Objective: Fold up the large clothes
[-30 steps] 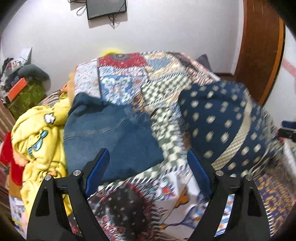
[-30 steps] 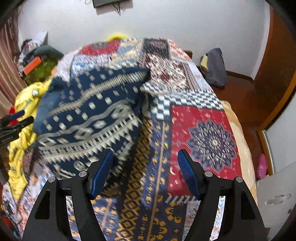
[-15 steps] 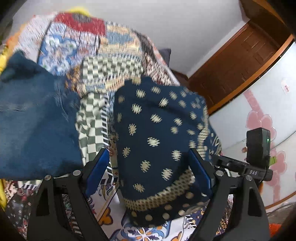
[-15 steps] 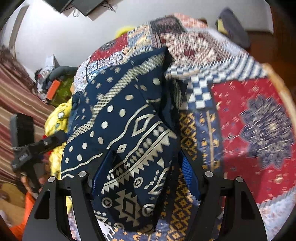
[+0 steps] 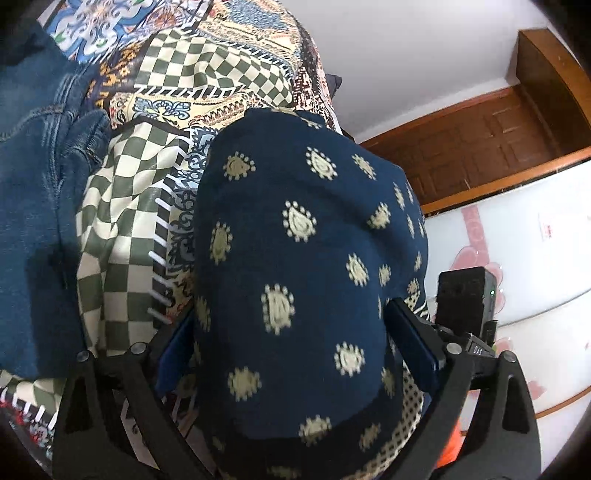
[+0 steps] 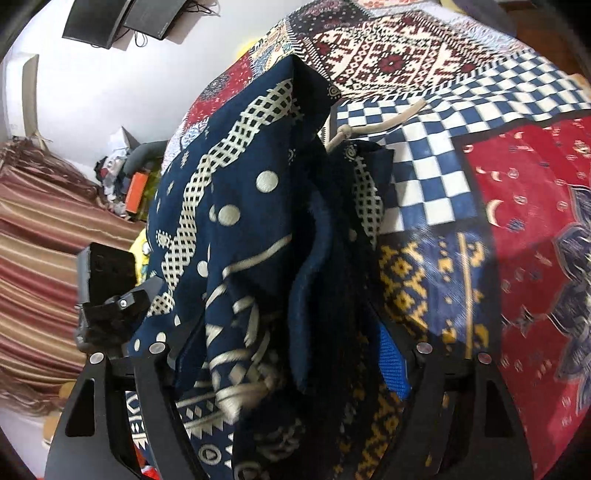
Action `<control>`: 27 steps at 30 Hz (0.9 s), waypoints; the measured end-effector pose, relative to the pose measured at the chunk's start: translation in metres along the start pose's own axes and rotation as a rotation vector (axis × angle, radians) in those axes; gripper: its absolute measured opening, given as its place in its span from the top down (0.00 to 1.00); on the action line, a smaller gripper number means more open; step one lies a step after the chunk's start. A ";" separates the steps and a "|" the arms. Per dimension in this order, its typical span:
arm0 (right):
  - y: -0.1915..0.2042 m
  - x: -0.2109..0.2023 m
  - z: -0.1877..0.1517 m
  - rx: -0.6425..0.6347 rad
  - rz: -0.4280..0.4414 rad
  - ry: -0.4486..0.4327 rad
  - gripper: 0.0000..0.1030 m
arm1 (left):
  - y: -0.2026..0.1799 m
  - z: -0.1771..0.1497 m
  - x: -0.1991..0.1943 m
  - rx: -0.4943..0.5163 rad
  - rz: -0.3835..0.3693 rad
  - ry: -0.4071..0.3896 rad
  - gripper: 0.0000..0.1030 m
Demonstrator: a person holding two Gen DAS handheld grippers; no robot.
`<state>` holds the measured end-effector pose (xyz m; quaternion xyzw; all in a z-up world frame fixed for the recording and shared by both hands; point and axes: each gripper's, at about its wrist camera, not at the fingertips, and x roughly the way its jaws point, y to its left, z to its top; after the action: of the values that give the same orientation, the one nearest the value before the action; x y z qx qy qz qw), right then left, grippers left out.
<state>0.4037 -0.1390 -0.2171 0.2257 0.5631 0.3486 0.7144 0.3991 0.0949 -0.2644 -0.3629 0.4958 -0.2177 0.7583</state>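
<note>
A folded navy patterned garment [image 5: 306, 266] with cream motifs lies on the patchwork bedspread [image 5: 207, 74]. My left gripper [image 5: 295, 354] is open, its jaws wide on either side of the garment's near end. In the right wrist view the same garment [image 6: 240, 229] shows bands and dots, with a cream drawstring [image 6: 373, 127] at its far end. My right gripper [image 6: 288, 365] is open, its jaws either side of the bunched near edge. Cloth hides the inner faces of the pads. Each gripper shows in the other's view, the right one [image 5: 465, 317] and the left one [image 6: 107, 295].
Folded blue jeans [image 5: 33, 206] lie left of the garment. A brown wooden door [image 5: 498, 122] and a white wardrobe [image 5: 535, 258] stand at the right. Striped curtains [image 6: 40, 266], a clutter pile [image 6: 125, 177] and a wall screen [image 6: 122, 18] sit at the left.
Both grippers have swung inward and moved forward onto the navy garment, which now fills the space between each pair of jaws. The jaws have stayed wide.
</note>
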 end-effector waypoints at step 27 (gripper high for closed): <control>0.177 -0.028 0.009 -0.321 0.010 -0.165 0.75 | -0.088 0.006 -0.176 0.310 0.086 -0.296 0.46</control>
<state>0.3654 -0.0435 -0.0697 0.1395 0.4387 0.4179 0.7832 0.3342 0.1617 -0.0916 -0.2486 0.3549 -0.2032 0.8780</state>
